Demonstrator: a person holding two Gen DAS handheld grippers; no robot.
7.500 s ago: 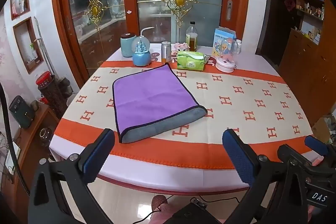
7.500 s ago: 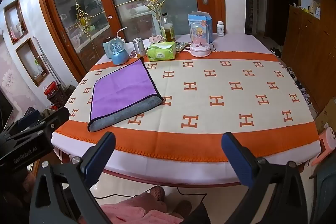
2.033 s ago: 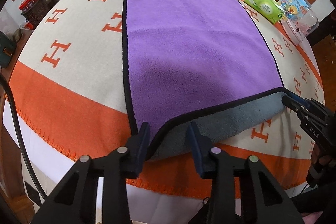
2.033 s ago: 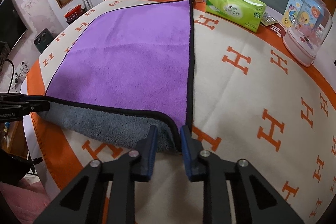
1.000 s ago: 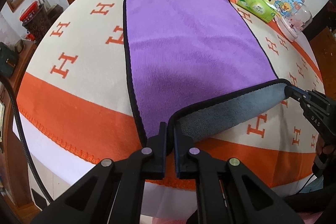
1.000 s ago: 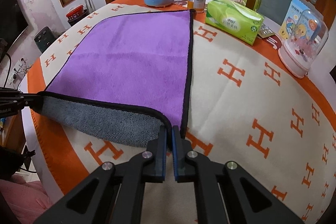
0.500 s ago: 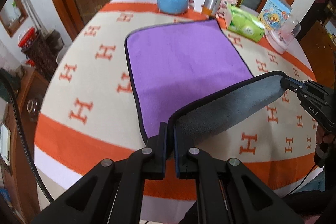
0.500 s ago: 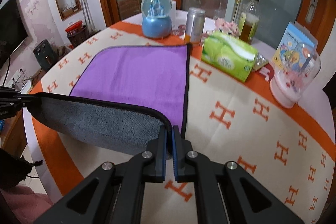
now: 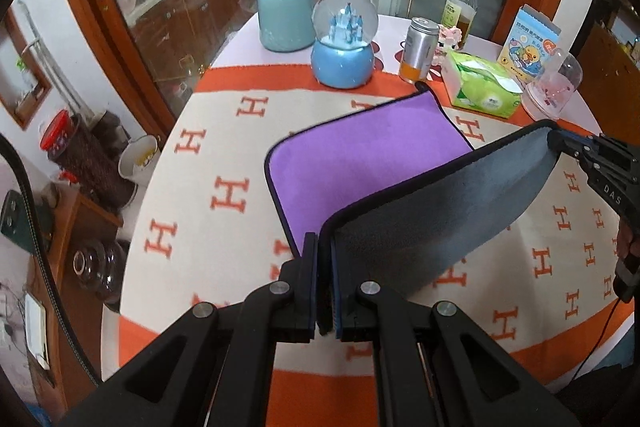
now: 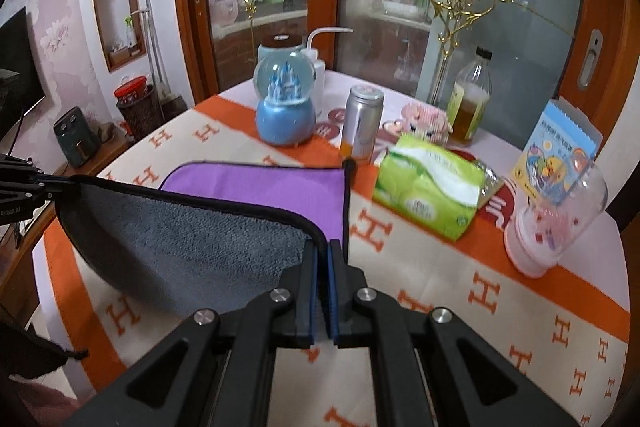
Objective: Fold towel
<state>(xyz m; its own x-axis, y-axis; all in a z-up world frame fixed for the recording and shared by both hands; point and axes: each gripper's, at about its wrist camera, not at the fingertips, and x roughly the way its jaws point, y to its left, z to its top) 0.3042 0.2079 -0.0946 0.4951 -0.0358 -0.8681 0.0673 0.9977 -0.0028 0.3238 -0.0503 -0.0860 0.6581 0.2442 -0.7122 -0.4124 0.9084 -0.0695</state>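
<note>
Both grippers are pinched tight on the near corners of the towel [image 9: 372, 147]: left gripper [image 9: 325, 247], right gripper [image 10: 322, 251]. Between them the grey underside sags soft and light; its far half seems to rest ahead on the tablecloth [image 9: 224, 163].

Both tools [image 9: 324, 255] gripping lifted towel [image 9: 436, 211]

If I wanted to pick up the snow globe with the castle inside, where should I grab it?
Probably the snow globe by its blue base, straight from the front. The base is the wider, less slippery part; the can and the teal jar crowd its side and back.
</note>
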